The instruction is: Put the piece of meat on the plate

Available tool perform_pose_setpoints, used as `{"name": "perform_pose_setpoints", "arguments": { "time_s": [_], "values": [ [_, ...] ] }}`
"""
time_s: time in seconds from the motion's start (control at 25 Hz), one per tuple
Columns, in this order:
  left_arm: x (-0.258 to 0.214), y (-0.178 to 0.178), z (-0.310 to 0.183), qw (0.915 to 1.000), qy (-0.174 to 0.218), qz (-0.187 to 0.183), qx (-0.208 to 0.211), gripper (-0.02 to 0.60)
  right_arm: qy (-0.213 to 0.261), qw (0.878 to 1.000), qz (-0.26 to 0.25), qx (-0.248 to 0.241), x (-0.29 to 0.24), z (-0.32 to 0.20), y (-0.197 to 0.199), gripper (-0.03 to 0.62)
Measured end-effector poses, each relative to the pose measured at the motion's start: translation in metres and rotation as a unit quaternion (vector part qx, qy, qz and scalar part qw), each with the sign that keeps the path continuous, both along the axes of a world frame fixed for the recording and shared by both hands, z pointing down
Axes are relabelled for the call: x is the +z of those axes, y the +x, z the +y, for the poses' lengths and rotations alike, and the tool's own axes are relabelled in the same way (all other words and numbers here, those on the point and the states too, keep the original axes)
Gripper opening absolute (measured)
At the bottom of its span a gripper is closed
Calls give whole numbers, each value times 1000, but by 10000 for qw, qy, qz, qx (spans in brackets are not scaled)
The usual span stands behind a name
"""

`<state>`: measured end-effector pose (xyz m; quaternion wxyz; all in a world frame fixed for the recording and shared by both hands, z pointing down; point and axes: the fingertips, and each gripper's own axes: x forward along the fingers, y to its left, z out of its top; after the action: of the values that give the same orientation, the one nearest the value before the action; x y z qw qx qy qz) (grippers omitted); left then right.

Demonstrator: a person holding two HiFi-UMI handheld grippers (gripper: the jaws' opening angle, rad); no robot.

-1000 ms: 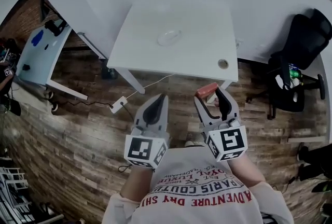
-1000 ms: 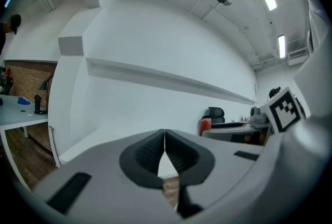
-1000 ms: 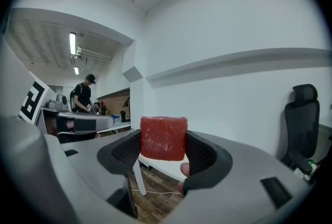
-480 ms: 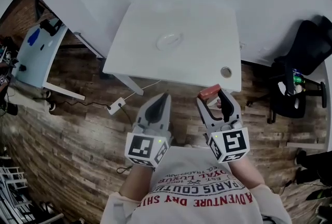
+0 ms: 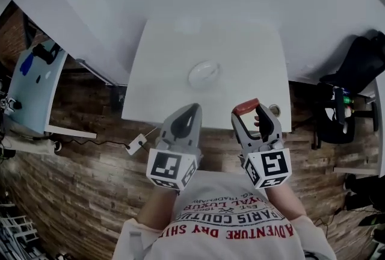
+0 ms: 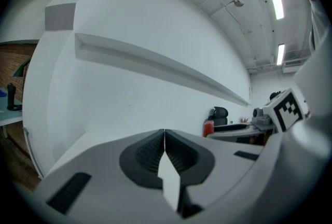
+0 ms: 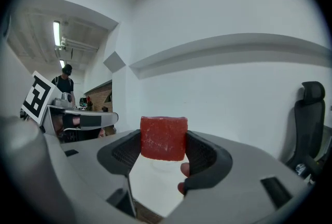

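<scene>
The right gripper [image 5: 252, 111] clamps the red piece of meat [image 7: 163, 138] above the near edge of the white table [image 5: 159, 81]. The plate [image 5: 192, 78] sits farther in. The left gripper [image 5: 191, 111] is clenched on nothing, just to the left.

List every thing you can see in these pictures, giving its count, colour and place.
white square table: one, white, straight ahead
pale round plate: one, whitish, mid-table
red block of meat: one, red, held in the right tongs
black office chair: one, black, far right, on wooden floor
light blue side table: one, blue, far left
left tongs: one, grey, shut, empty, by table's near edge
right tongs: one, grey, shut on the meat
</scene>
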<state>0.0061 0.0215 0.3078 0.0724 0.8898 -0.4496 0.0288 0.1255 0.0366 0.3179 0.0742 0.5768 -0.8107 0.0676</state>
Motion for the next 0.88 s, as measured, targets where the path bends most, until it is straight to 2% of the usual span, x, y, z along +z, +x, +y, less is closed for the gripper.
{"name": "perform_pose_setpoints", "arguments": {
  "time_s": [0.44, 0.6, 0.88],
  "values": [
    [0, -63, -141, 9993, -133, -79, 339, 8, -400, 9983, -93, 421, 7, -135, -57, 273],
    [12, -77, -174, 9991, -289, -48, 318, 8, -636, 9970, 11, 449, 20, -163, -68, 273],
    [43, -78, -205, 9972, -711, -89, 230, 8, -1341, 9901, 278, 321, 67, -200, -66, 273]
  ]
}}
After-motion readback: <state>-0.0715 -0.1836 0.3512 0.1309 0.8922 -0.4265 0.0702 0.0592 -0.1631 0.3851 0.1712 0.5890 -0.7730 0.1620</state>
